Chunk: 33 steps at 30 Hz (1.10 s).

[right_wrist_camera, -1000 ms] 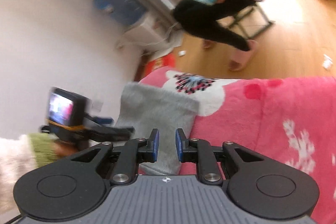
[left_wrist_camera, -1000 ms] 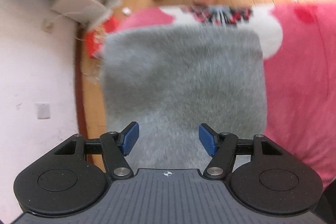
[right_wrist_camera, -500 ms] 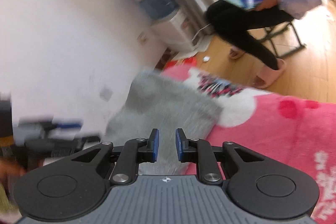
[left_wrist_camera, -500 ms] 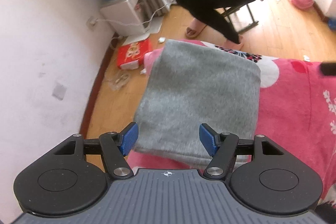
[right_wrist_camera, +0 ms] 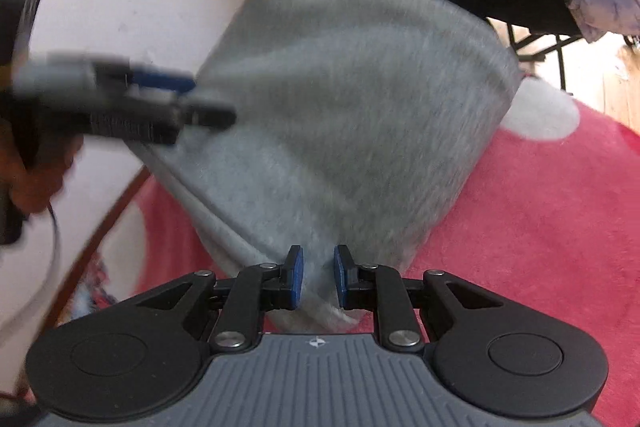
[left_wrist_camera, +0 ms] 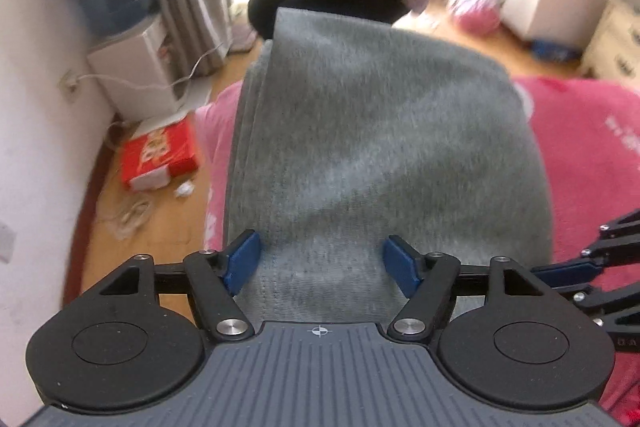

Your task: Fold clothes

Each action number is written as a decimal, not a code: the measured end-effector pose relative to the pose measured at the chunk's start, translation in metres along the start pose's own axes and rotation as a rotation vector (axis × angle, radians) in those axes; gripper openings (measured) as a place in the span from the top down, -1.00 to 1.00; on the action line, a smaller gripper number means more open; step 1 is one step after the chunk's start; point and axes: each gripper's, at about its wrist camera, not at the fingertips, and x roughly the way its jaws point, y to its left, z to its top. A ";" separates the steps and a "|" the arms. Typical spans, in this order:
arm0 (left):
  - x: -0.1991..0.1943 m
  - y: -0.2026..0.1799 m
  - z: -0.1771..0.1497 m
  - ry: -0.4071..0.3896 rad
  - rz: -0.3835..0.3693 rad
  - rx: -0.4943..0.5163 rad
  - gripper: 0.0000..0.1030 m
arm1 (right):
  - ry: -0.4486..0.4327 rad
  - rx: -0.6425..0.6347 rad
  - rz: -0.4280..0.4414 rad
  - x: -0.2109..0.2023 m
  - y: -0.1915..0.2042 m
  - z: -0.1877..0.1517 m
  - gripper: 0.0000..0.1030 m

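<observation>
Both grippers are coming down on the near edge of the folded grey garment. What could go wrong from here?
1. The grey garment is folded in layers, visible along its left edge; the left gripper, jaws wide and just opening further, may catch only the top layer and undo the fold.
2. The right gripper has only a narrow gap between its jaws, so the thick cloth may be pushed away.
3. The garment lies at the edge of the pink blanket and could slide off.
</observation>
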 end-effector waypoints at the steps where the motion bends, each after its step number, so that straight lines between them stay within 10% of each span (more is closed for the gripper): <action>1: -0.003 0.002 -0.001 -0.019 -0.017 -0.001 -0.34 | -0.020 0.016 -0.006 -0.007 0.000 0.010 0.62; 12: 0.003 0.007 -0.014 -0.131 -0.056 -0.032 -0.34 | -0.071 0.080 -0.283 0.047 -0.030 0.090 0.65; 16: 0.002 0.011 -0.019 -0.141 -0.069 -0.063 -0.35 | -0.208 -0.002 -0.148 0.024 0.009 0.106 0.62; 24: 0.001 0.017 -0.022 -0.144 -0.084 -0.082 -0.35 | -0.150 0.074 -0.075 0.124 0.011 0.166 0.60; 33: -0.006 0.031 -0.022 -0.136 -0.140 -0.144 -0.34 | -0.151 0.067 -0.139 -0.001 0.008 0.106 0.59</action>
